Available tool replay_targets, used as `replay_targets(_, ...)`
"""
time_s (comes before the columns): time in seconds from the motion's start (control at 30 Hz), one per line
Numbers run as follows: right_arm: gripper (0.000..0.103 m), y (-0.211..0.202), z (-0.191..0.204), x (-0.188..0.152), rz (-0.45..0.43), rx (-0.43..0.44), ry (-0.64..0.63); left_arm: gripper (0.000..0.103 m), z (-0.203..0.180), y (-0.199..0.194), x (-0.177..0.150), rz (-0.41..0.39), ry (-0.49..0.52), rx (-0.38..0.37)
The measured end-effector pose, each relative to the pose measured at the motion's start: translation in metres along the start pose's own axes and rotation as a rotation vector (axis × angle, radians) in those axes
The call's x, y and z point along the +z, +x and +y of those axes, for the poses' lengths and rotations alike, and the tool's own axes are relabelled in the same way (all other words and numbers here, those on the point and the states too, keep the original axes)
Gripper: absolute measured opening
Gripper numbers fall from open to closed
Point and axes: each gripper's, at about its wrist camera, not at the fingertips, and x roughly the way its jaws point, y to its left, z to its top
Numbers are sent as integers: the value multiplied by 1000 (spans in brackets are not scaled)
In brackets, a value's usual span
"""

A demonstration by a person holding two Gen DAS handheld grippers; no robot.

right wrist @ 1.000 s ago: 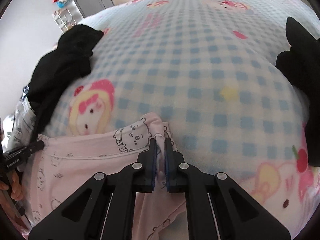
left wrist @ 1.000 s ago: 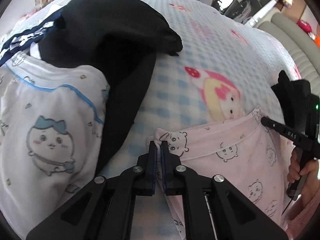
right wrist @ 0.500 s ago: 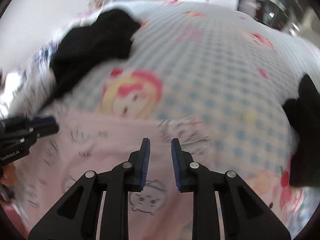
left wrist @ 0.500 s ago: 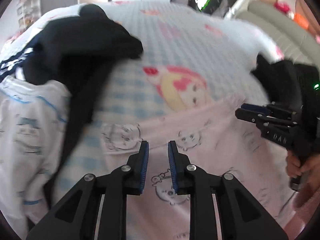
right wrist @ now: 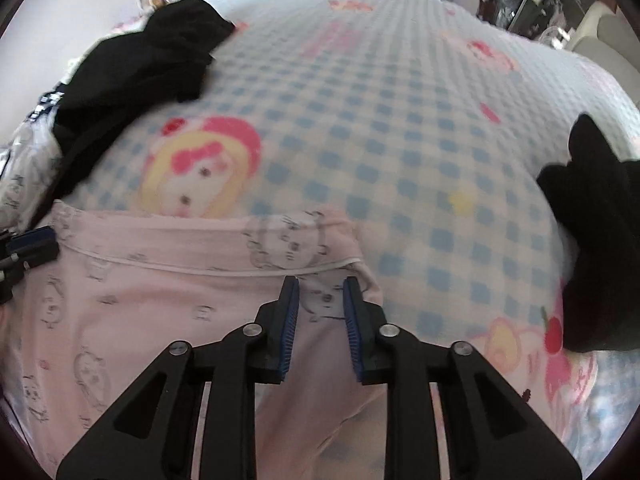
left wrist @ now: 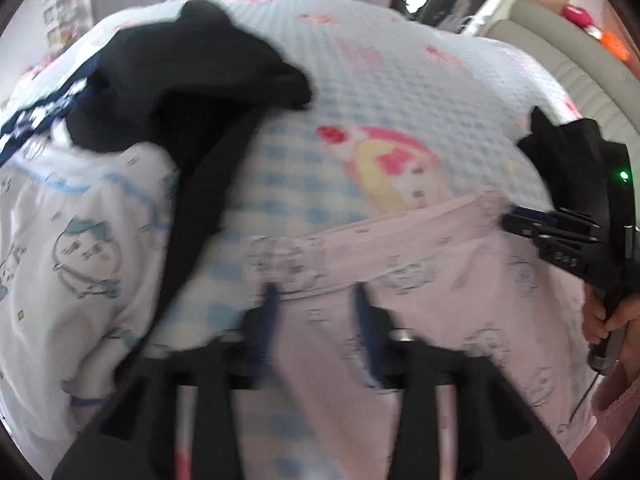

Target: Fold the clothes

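Observation:
A pale pink garment (left wrist: 420, 280) printed with small bear faces lies spread on the checked blanket, its piped top edge running across both views. My left gripper (left wrist: 314, 292) hovers over that edge near the garment's left end. Its jaws are opening and nothing is pinched between them. In the right wrist view the same pink garment (right wrist: 160, 300) lies flat under my right gripper (right wrist: 320, 284), which stands open just above the cloth near the right corner. The right gripper (left wrist: 552, 232), held by a hand (left wrist: 616, 320), also shows at the right of the left wrist view.
A black garment pile (left wrist: 192, 80) and a white printed garment (left wrist: 72, 240) lie to the left. Another black garment (right wrist: 592, 240) sits at the right edge. The blue-checked cartoon blanket (right wrist: 380, 120) stretches beyond. A grey sofa (left wrist: 580, 52) stands at the back right.
Both grippers were shut on the pink garment's top corners; they have let go and opened. The garment now lies flat, and both grippers have drawn back a little.

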Motion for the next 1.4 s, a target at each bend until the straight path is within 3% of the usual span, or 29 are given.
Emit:
replay_targets(0.13,24,4,23,2,13,50,-43,56,-26,9,2,0,71,19)
replay_targets(0.27,24,22,31,-8,44,24,-84,56,-9,23,-2,46,51,62)
replay_targets(0.4,24,13,-4,-12,16,-24,11,40,20,15,-4,66,-16,26)
replay_targets(0.47,23,6,-22,-12,2,-63,56,40,28,5,-3,50,-59,26)
replay_targets(0.53,24,-8,-35,-12,-21,-62,121,49,27,-6,-2,12,-89,19)
replay_targets(0.7,25,-27,4,-23,-43,39,27,49,-6,-5,-13,33,-30,-59)
replay_targets(0.8,25,-15,33,-32,10,38,-41,49,-13,6,-21,71,21,-1)
replay_targets(1.0,25,-9,31,-47,25,-53,-65,49,34,-10,-18,49,-77,121)
replay_targets(1.1,25,-15,19,-40,3,-56,-20,49,52,-19,-13,26,-153,61)
replay_targets(1.17,25,-17,14,-32,-20,-49,8,49,45,-17,-8,10,-123,45)
replay_targets(1.23,26,-17,12,-24,-40,-51,32,49,35,-8,-4,14,-75,68)
replay_targets(1.4,25,17,3,-16,46,-98,26,51,44,11,4,60,-73,168)
